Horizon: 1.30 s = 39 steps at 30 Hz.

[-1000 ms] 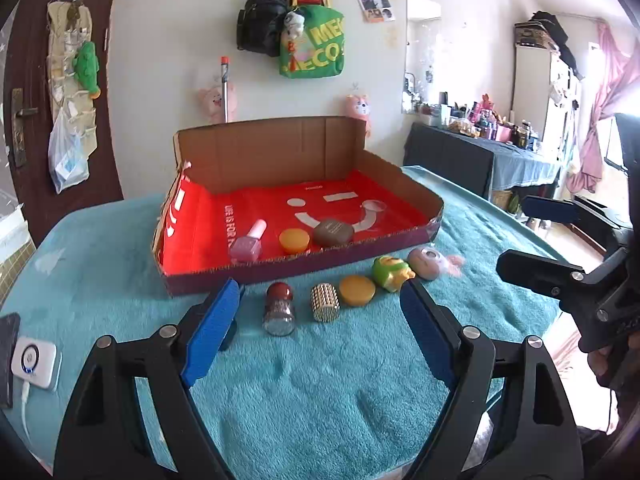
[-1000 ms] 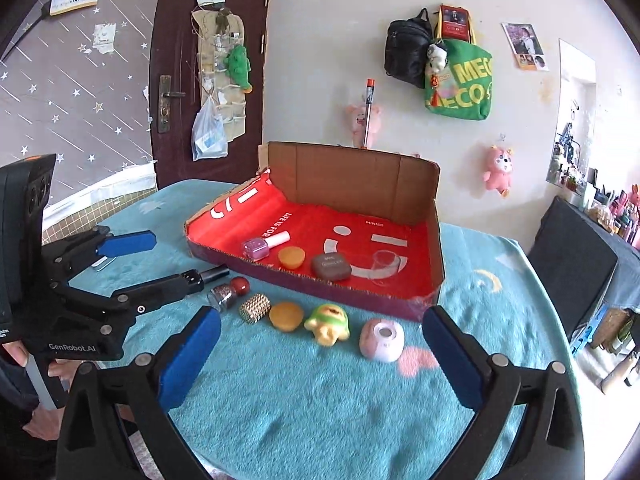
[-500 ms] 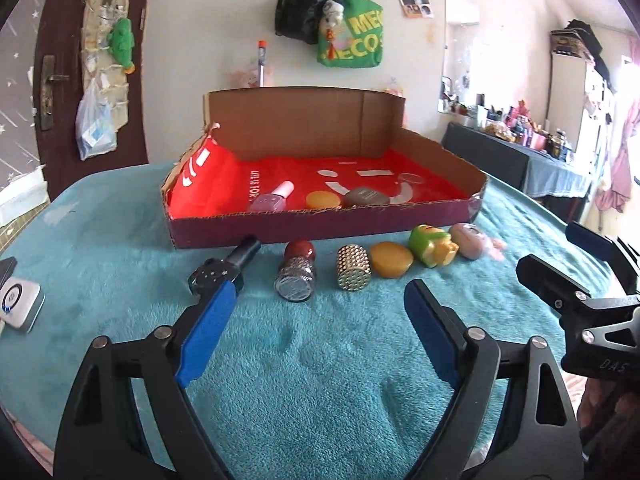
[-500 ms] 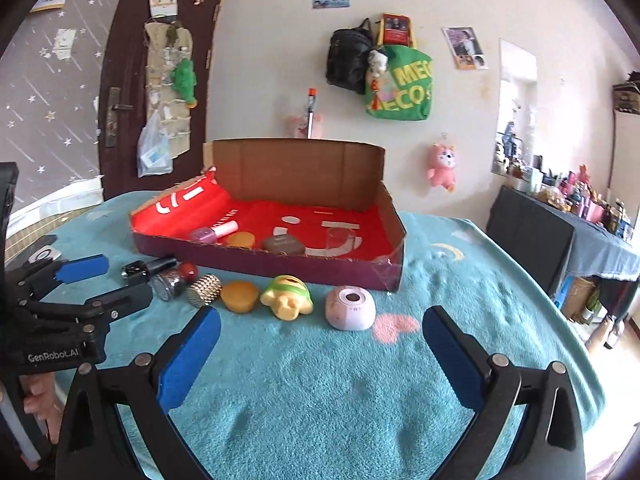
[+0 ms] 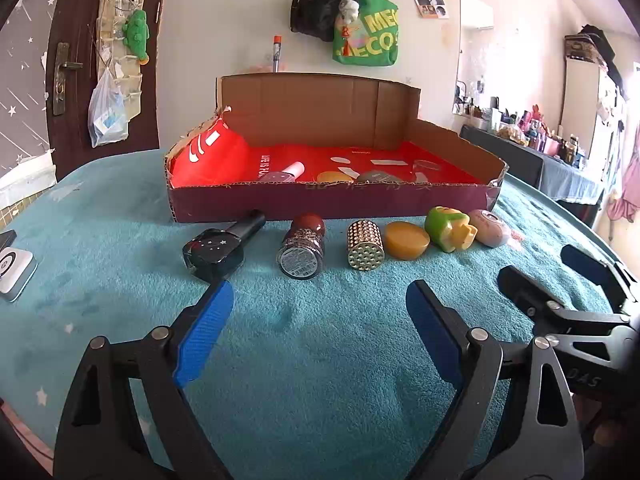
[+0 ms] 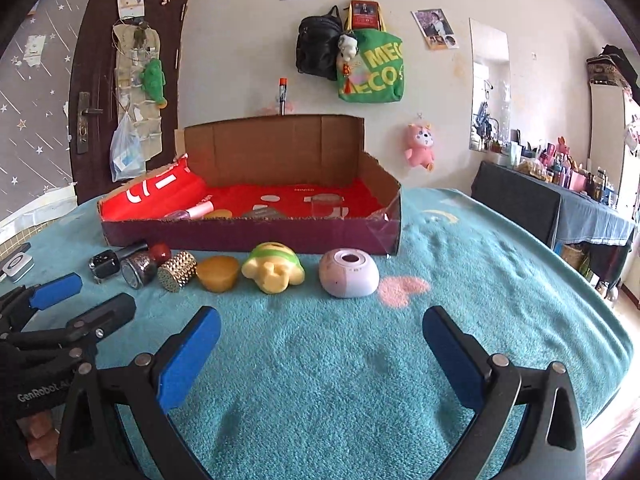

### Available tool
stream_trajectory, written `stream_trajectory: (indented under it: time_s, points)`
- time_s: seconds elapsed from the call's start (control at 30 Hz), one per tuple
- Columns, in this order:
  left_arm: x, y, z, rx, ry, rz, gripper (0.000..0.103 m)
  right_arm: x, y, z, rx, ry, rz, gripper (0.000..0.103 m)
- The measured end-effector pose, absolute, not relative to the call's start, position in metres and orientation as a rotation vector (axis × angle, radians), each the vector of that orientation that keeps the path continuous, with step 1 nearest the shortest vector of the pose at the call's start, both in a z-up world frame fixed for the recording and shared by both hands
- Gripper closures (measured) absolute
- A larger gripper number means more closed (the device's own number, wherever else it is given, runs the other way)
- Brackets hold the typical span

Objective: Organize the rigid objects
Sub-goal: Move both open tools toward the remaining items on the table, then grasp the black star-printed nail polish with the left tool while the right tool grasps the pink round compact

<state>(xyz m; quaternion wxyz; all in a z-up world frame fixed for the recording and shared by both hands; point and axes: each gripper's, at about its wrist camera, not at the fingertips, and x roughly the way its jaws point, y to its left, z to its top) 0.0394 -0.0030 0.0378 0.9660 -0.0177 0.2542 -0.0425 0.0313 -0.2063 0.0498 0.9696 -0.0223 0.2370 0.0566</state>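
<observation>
A row of small objects lies on the teal cloth before a cardboard box (image 5: pixel 320 208) (image 6: pixel 248 234) with a red lining: a black bottle (image 5: pixel 218 250) (image 6: pixel 106 264), a red-capped jar (image 5: pixel 302 246) (image 6: pixel 144 266), a studded gold cylinder (image 5: pixel 365 245) (image 6: pixel 177 272), an amber puck (image 5: pixel 407 240) (image 6: pixel 218 274), a green-yellow toy (image 5: pixel 450 228) (image 6: pixel 274 268) and a pink dome (image 5: pixel 490 228) (image 6: pixel 349 272). My left gripper (image 5: pixel 316 312) is open, low over the cloth, short of the jar and cylinder. My right gripper (image 6: pixel 320 332) is open, short of the toy and dome. Neither holds anything.
Inside the box lie a pink bottle (image 5: pixel 286 172), an orange puck (image 5: pixel 334 177), a brown compact (image 5: pixel 376 177) and a clear cup (image 6: pixel 328 204). A white device (image 5: pixel 12 268) sits at the cloth's left edge. A dark cluttered table (image 6: pixel 560 200) stands right.
Both grippers have sunk toward the cloth and levelled out, so the row of objects looks nearer and the box is seen more from the side. The left jaws stand slightly wider.
</observation>
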Motion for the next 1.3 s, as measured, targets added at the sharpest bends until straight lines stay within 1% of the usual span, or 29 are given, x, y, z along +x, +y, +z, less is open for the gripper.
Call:
stream_trajectory:
  time_s: [0.5,0.67,0.87,1.1,1.3]
  points:
    - [0.058,0.013,0.047,-0.064,0.586,-0.055,0.014,0.041,-0.208,0.052,-0.061,0.494,0.095,0.000]
    - [0.072,0.027,0.051,-0.086,0.652,-0.048,0.014,0.053,-0.214,0.058,-0.050,0.520,0.083,0.000]
    - [0.087,0.042,0.059,-0.030,0.659,0.003,0.014,0.067,-0.224,0.070,-0.051,0.537,0.021,0.000]
    - [0.109,0.058,0.056,0.011,0.751,-0.013,0.014,0.097,-0.237,0.072,-0.033,0.660,0.041,0.000]
    - [0.121,0.059,0.051,0.062,0.786,-0.024,0.015,0.120,-0.239,0.069,-0.073,0.752,0.043,0.000]
